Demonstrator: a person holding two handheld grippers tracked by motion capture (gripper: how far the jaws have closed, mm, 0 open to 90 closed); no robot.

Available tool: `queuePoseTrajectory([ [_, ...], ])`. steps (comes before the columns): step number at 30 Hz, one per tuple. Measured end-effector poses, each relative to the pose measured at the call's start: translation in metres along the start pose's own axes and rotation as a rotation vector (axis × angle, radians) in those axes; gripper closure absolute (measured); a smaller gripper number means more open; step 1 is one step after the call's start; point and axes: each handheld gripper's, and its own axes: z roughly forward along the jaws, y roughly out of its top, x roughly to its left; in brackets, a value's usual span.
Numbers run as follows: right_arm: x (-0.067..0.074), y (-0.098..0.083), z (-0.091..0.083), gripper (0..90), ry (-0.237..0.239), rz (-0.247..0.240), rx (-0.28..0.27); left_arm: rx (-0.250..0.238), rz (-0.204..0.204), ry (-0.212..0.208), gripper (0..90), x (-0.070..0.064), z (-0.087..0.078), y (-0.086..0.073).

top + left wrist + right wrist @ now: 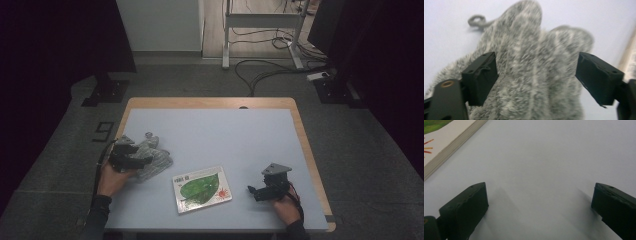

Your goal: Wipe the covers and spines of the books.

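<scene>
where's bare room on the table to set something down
The whole far half of the table is bare, and so is the middle strip between the book and the right gripper. It is crowded at the near left, where the left gripper sits over the grey fuzzy glove.

Grey knitted mitten on the table, left of the picture book.

The mitten (152,159) is fuzzy, mottled grey and white, lying flat and slightly rumpled on the pale blue table (240,135), well left of the leaf-cover picture book (201,189) and just apart from it. A small loop (476,20) projects from one edge. Its surface shows lengthwise ribbing.
</scene>
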Motion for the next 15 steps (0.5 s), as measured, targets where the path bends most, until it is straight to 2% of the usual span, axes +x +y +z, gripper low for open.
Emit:
queuePoseTrajectory([
  [4, 0.000, 0.000, 0.000, 0.3, 0.000, 0.000, 0.000, -0.023, 0.027, -0.024, 14.2, -0.009, -0.014, 0.005],
  [7, 0.000, 0.000, 0.000, 0.4, 0.000, 0.000, 0.000, -0.041, 0.073, -0.054, 12.4, -0.022, -0.024, 0.006],
  [15, 0.000, 0.000, 0.000, 0.4, 0.000, -0.001, 0.000, -0.045, 0.169, -0.146, 3.0, -0.054, -0.030, -0.002],
])
